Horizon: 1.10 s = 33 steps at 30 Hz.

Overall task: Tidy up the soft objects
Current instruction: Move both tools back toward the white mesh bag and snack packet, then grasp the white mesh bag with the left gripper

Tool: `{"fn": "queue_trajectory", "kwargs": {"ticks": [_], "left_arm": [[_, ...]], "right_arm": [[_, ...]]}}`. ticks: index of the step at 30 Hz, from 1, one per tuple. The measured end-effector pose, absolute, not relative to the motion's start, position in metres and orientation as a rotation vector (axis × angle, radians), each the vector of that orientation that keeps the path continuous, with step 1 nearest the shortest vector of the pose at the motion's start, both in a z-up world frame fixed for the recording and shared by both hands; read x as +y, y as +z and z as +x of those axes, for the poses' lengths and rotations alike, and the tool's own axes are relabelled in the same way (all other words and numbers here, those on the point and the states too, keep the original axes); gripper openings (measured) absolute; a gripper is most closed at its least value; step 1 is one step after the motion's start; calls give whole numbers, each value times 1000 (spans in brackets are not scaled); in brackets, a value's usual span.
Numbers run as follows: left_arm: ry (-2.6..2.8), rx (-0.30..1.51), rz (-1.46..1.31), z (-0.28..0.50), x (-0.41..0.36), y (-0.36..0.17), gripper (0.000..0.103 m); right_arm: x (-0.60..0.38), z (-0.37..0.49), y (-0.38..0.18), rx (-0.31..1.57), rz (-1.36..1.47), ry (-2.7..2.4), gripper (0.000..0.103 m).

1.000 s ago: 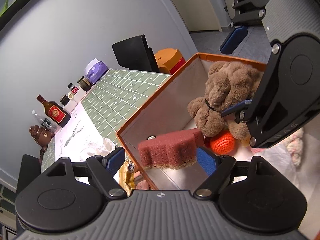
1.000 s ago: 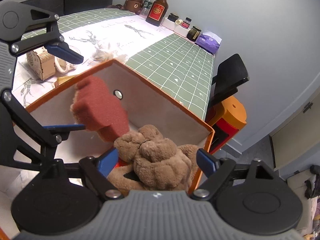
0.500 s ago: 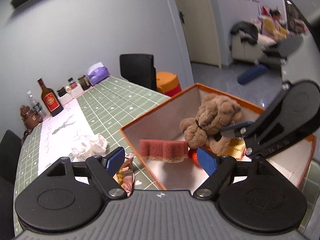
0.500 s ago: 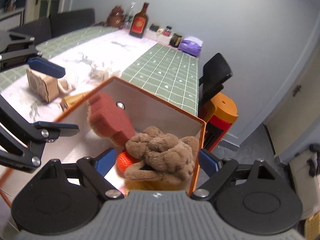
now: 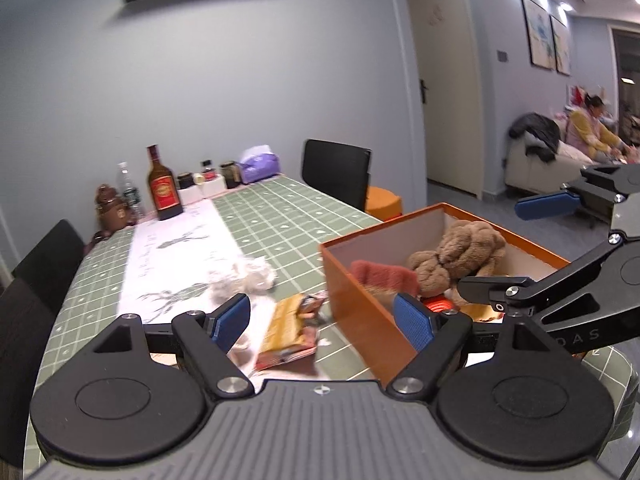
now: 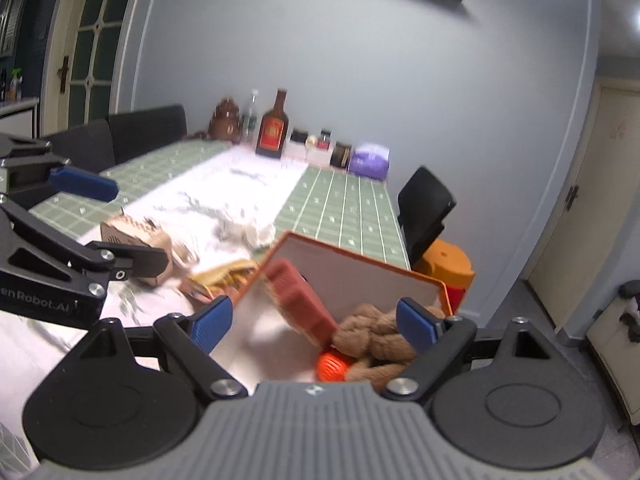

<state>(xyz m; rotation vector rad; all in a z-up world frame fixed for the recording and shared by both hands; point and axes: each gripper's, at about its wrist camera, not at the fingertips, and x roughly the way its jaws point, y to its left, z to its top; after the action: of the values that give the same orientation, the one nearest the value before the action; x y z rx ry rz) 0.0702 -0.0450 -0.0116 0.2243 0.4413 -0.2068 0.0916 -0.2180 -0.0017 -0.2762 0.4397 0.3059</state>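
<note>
On the left of the surface (image 5: 280,216), the crumpled white tissue (image 5: 248,276) and the snack packet (image 5: 290,326) lie loose outside the orange box (image 5: 360,316); if either counts as soft, it is not yet sorted, and a low sweep could knock the packet off the near edge. The left gripper (image 5: 322,322) stands open and empty, its right-hand pad close to the box's near wall, so a careless swing might bump that wall and shove the box toward the surface's edge on its right. Inside the box, the red sponge (image 5: 382,276) leans tilted near the left corner rather than lying flat, so it may tip over or spring out if jostled. Beside it the brown plush toy (image 5: 460,256) is piled on an orange ball (image 6: 332,364) and rises about to the rim, so it could roll out. Farthest right, the right gripper (image 6: 314,326) is open and empty, jaws wide above the box; dropping in blind could crush or snag the plush.
</note>
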Motion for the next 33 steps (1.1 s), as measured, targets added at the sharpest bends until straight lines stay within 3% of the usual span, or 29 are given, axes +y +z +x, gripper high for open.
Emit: {"fn": "queue_trajectory", "kwargs": {"ticks": [19,32,33], "left_arm": [[16,473,-70,2,81,-62,90],[81,649,-126,33,112,-105,90],[78,658,-144,37,114,-108,90]], "right_arm": [[-129,40,-45,344,-113,342,87],[-84,54,-91,416,-201,407,82],[-80,57,-95,422,-221,409,78]]}}
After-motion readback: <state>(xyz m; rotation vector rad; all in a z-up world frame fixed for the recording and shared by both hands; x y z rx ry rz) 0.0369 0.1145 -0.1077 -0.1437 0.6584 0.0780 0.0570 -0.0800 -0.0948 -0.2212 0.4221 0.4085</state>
